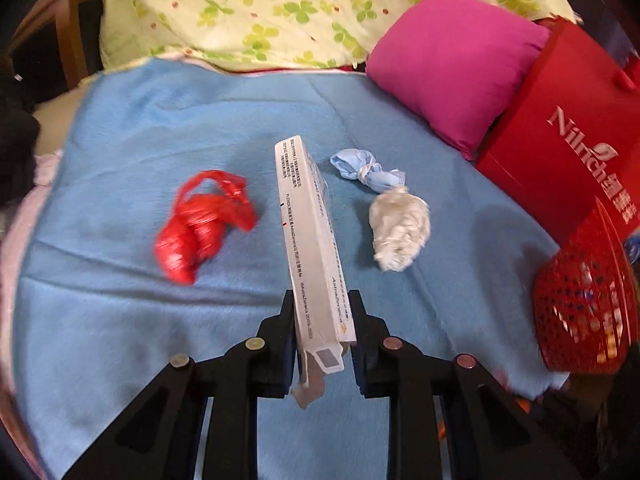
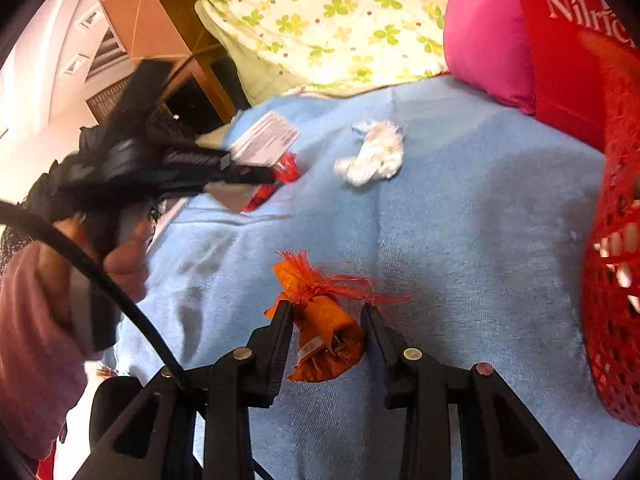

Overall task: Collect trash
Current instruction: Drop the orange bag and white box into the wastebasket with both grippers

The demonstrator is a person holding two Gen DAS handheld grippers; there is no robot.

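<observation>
Two grippers are loaded for the red basket (image 1: 584, 300) at three o'clock — the left gripper (image 1: 320, 312) clenched on a white box (image 1: 308, 224), the right gripper (image 2: 326, 320) pinching an orange bundle (image 2: 324, 332) (other scraps wait on the blue blanket (image 1: 140, 320)).

A blue blanket (image 1: 160, 128) covers the bed. At its far edge lies a cream quilt with green clovers (image 1: 280, 12); a magenta cushion (image 1: 452, 64) sits at the far right corner, touching a red box (image 1: 560, 128)
</observation>
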